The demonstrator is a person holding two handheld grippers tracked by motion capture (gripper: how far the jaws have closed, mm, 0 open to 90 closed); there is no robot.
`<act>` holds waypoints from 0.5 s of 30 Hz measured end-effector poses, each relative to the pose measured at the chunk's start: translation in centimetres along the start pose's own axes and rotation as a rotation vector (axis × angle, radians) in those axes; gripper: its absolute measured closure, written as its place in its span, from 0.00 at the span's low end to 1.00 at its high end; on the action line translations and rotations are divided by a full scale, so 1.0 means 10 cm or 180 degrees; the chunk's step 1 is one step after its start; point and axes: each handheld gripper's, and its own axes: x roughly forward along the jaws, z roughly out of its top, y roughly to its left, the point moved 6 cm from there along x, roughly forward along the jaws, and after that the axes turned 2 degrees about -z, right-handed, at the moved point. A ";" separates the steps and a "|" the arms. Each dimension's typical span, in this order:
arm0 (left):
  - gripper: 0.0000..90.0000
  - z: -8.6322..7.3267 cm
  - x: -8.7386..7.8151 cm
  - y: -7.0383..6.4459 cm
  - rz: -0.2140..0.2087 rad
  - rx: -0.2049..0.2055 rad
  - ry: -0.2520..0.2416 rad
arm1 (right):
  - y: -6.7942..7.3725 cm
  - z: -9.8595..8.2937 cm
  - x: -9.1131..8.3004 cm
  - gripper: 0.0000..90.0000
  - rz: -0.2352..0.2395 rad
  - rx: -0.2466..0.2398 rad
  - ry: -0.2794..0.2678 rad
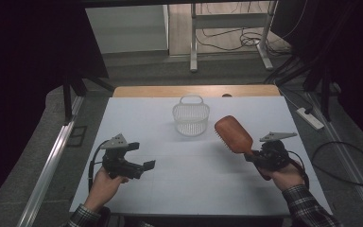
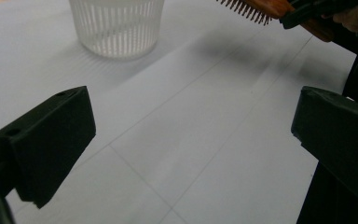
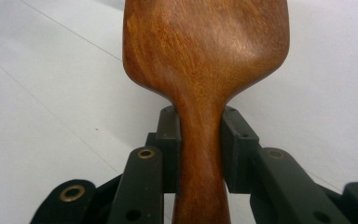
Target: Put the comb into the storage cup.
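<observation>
Right gripper [image 1: 255, 156] pinches brown wooden paddle hairbrush [image 1: 233, 134] by its neck, head raised clear of white desk [image 1: 194, 165], bristles down, angled toward white ribbed plastic basket [image 1: 191, 117], likely its destination | left gripper [image 1: 144, 166] spread wide, empty, held aside.
</observation>
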 end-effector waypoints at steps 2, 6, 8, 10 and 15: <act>0.00 0.05 0.05 0.00 -0.0034 0.0003 0.0005 | 0.02 0.01 -0.01 0.80 0.0015 -0.0026 -0.0044; 0.00 0.14 0.14 -0.01 -0.0081 0.0010 0.0014 | 0.07 0.04 -0.04 0.80 0.0054 -0.0067 -0.0114; 0.00 0.19 0.17 -0.01 -0.0109 0.0027 0.0009 | 0.10 0.05 -0.05 0.80 0.0084 -0.0080 -0.0140; 0.00 0.24 0.21 -0.02 -0.0141 0.0028 -0.0004 | 0.12 0.06 -0.06 0.80 0.0111 -0.0081 -0.0165; 0.00 0.35 0.28 -0.04 -0.0219 0.0025 -0.0047 | 0.17 0.08 -0.07 0.80 0.0169 -0.0104 -0.0204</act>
